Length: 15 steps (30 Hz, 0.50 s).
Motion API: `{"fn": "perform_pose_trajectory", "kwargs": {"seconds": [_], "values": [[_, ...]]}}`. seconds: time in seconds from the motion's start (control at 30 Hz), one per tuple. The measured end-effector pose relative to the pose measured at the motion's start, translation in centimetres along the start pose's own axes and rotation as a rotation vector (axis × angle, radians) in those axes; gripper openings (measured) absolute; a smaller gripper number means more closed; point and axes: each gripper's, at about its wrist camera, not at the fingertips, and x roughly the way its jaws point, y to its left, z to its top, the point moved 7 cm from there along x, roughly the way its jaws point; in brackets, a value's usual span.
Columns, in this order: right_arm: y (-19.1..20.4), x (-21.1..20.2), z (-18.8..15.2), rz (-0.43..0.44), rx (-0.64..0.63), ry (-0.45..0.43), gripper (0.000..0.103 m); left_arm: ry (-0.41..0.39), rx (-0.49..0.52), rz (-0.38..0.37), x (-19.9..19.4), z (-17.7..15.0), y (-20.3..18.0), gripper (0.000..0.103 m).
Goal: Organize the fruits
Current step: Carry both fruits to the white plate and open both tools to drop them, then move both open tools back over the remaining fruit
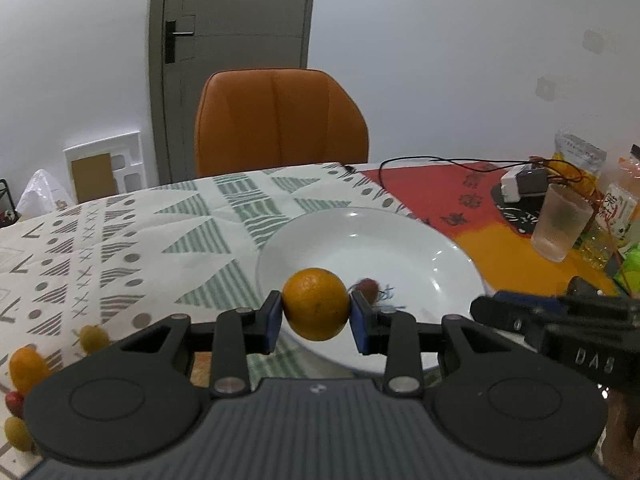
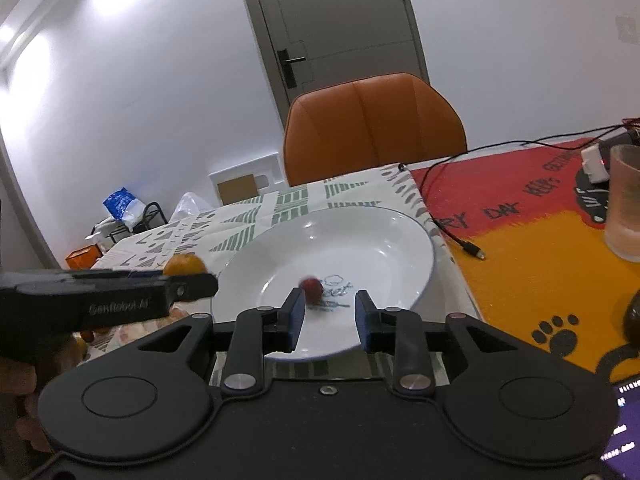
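The left hand-held gripper (image 1: 316, 318) squeezes an orange (image 1: 316, 304), half hiding a blurry red fruit (image 2: 311, 289) in the plate (image 2: 384, 224); the right hand-held gripper (image 2: 328, 316) gapes, holding nothing.

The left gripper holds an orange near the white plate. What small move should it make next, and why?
Probably carry the orange a little forward over the plate and lower it. The left gripper holds it only above the near rim, and a small red fruit already lies inside, so set it down beside that.
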Motion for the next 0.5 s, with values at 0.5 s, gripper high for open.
{"fn": "perform_pose_trajectory", "kwargs": {"seconds": [0.5], "values": [[1.2, -0.3, -0.4, 0.009, 0.013, 0.003, 0.035, -0.028, -0.020, 0.047, -2.0, 0.2, 1.4, 0.059]]}}
